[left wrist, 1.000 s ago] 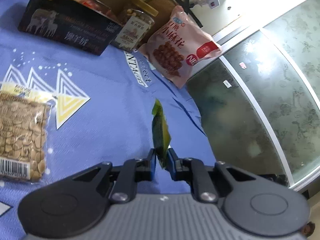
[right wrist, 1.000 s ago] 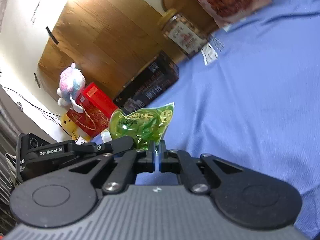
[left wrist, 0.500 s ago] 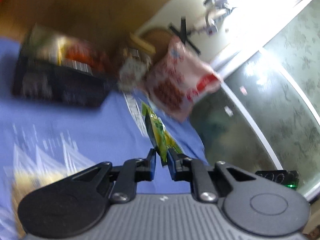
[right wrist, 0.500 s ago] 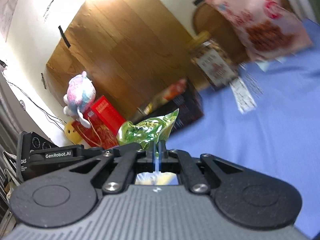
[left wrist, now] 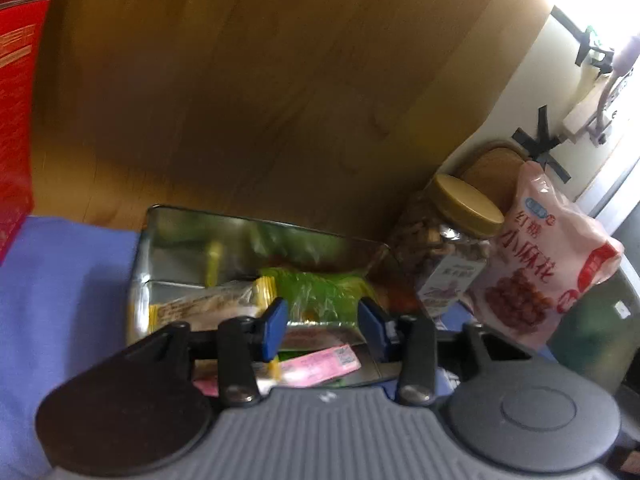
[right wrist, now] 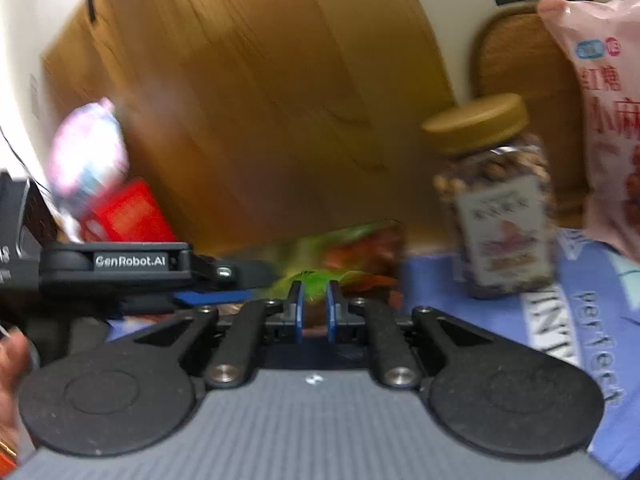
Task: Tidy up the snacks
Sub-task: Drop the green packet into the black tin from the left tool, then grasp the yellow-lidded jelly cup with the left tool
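Note:
In the left wrist view my left gripper [left wrist: 322, 326] is open above an open metal tin [left wrist: 168, 240] that holds several snack packets. A green snack packet [left wrist: 316, 286] lies in the tin just beyond the blue pads, free of them. In the right wrist view my right gripper [right wrist: 314, 306] is a little open and empty, close to the tin's dark side [right wrist: 360, 252]. The green packet [right wrist: 310, 278] shows just past its fingertips. The left gripper's body [right wrist: 132, 266] reaches in from the left.
A jar with a gold lid [left wrist: 452, 248] [right wrist: 496, 200] and a pink snack bag [left wrist: 548, 260] [right wrist: 604, 112] stand right of the tin on the blue cloth [left wrist: 48, 300]. A red box [left wrist: 16, 112] stands at the left. A wooden board [left wrist: 260, 100] stands behind.
Both grippers moved forward to the tin. The left gripper opened and let go of the green packet, which now lies in the tin. The right gripper opened slightly.

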The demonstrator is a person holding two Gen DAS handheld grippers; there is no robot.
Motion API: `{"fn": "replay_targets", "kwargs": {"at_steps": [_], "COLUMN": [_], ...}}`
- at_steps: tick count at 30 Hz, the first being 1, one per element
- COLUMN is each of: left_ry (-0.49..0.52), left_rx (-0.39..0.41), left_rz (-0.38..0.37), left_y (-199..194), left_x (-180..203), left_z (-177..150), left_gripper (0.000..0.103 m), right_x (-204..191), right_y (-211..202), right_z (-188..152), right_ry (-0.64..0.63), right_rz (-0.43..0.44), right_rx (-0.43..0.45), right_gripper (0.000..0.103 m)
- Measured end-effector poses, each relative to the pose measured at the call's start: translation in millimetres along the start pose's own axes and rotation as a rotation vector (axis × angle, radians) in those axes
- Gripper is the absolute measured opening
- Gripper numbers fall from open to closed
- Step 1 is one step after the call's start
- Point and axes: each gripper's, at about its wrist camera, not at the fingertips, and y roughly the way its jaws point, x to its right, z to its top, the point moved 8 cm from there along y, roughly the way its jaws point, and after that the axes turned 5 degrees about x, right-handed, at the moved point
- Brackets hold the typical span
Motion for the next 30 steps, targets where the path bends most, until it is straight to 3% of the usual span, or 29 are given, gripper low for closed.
{"fn": "replay_targets", "kwargs": {"at_steps": [3,6,9,12,14,17,18,20,21,22,25,27,28,30], "left_ry": [0.002,0.0,0.0,-0.041,-0.083,-0.128,-0.136,-0.101,-0.068,-0.036,0.017,0.074,0.069,0.017], "left_rx": [0.079,0.14,0.164,0.151,0.148,0.122,0.115,0.116,0.132,0.142,0.09,0.097,0.077,0.028], "left_rz": [-0.063,-0.095,-0.046,0.031,0.063,0.051,0.036,0.037,0.069,0.102,0.168,0.19,0.155,0.055], "left_y": [-40,-92,-133,-155,-160,-152,-149,-145,-142,-136,-112,-108,-105,-98], "left_x": [-2,-9,-32,-66,-85,-99,-98,-92,-89,-86,-88,-83,-78,-65], "left_z": [2,-3,-16,-36,-52,-62,-65,-70,-73,-77,-89,-90,-91,-94], "left_gripper": [0.039,0.042,0.046,0.049,0.053,0.053,0.056,0.082,0.086,0.086,0.071,0.056,0.047,0.047], "right_x": [5,-1,-18,-34,-42,-43,-43,-43,-44,-44,-44,-44,-44,-45], "right_y": [-38,-66,-73,-79,-85,-90,-92,-99,-103,-107,-116,-123,-126,-132], "right_z": [-1,-18,-51,-91,-116,-141,-146,-150,-149,-148,-142,-139,-137,-135], "right_ry": [0.067,0.121,0.158,0.195,0.206,0.23,0.235,0.235,0.236,0.235,0.225,0.218,0.213,0.193], "right_rz": [0.037,0.079,0.111,0.137,0.132,0.075,0.059,0.035,0.021,0.012,-0.018,-0.024,-0.027,-0.035], "right_rx": [0.058,0.041,-0.017,-0.075,-0.101,-0.137,-0.145,-0.129,-0.12,-0.11,-0.084,-0.066,-0.059,-0.046], "right_gripper": [0.016,0.017,0.025,0.026,0.026,0.026,0.026,0.026,0.026,0.026,0.026,0.026,0.026,0.026]}}
